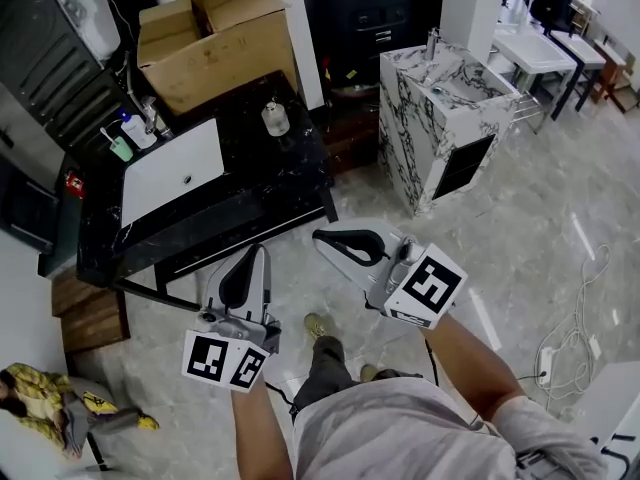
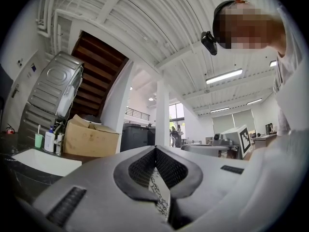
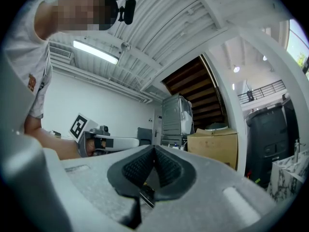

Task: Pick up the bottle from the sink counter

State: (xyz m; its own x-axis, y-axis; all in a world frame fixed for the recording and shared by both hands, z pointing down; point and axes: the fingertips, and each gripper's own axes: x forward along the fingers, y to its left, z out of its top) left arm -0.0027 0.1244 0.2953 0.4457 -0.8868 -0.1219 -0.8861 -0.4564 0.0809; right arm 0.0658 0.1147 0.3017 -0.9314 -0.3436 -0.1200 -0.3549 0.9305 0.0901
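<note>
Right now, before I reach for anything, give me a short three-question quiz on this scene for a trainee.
1. True or false: the bottle stands upright on the black sink counter, touched by neither tool.
2. In the head view, where is the bottle relative to the white basin? A) to its right, on the counter B) inside it C) on the floor below it
3. Fill in: the left tool and the right tool both have their jaws ____, holding nothing.
Key: 1 true; 2 A; 3 shut.
</note>
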